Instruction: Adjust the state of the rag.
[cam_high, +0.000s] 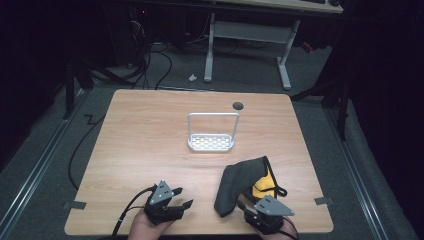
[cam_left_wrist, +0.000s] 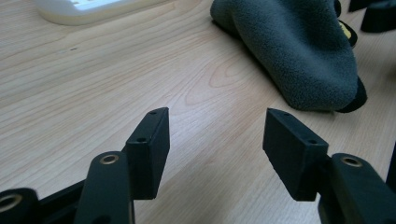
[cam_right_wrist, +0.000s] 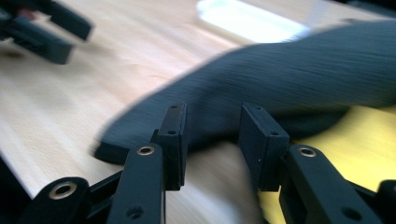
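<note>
A: Left gripper (cam_high: 181, 198)?
B: Jaws spread, nothing between, over bare table (cam_high: 145, 145).
A: Right gripper (cam_right_wrist: 211, 135)?
B: Jaws parted, right at the dark grey fleece cloth (cam_high: 239, 182), not pinching it. Cloth lies front right with a yellow lining (cam_high: 261, 189); white rack (cam_high: 212, 133) sits well behind.

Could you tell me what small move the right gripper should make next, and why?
Probably ease the right gripper forward and close on the grey cloth's near edge. Its jaws stand apart with nothing pinched, the cloth lies just ahead of them, and the left gripper sits open, off to the side.
</note>
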